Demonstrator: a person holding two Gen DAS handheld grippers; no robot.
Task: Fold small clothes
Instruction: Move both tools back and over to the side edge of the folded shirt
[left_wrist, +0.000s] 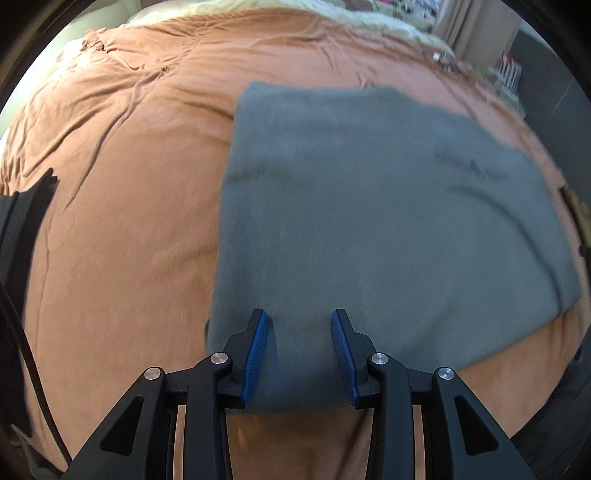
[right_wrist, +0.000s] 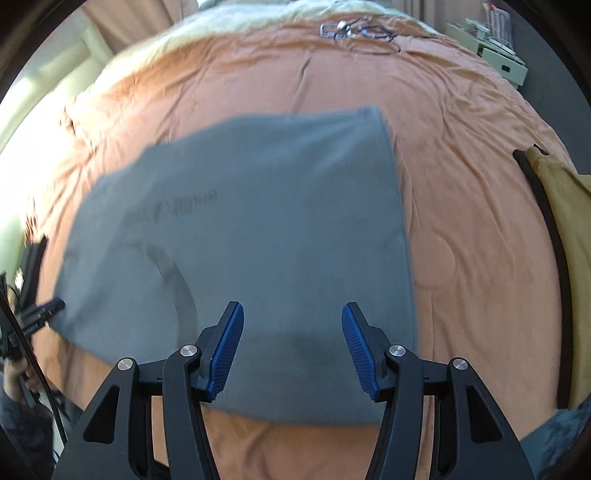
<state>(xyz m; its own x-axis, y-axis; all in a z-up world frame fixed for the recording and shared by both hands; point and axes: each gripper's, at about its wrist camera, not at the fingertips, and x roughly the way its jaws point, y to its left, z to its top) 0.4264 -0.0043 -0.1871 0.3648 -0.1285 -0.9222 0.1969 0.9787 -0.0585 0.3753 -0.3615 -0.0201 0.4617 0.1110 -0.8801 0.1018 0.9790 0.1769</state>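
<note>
Left wrist view shows my left tool with its blue pads apart and nothing pinched between them, poised over the near edge of the grey garment, which lies flat on the orange bedspread. In the right wrist view my right tool also stands open and empty, a little wider, above the near right part of the same grey garment. I judge the folding well along: the garment is a tidy rectangle with straight side edges and what looks like a doubled layer along its right side, so at least one fold seems made; a last fold in half, or setting it aside, may be what remains. A mustard cloth with a dark border waits at the right edge of the bed, cut off by the lens, possibly the next piece. Both pictures are smeared, so I cannot read the faint print on the grey cloth, nor tell sleeves or collar. Something dark at the far left of each view is too cropped to name.
</note>
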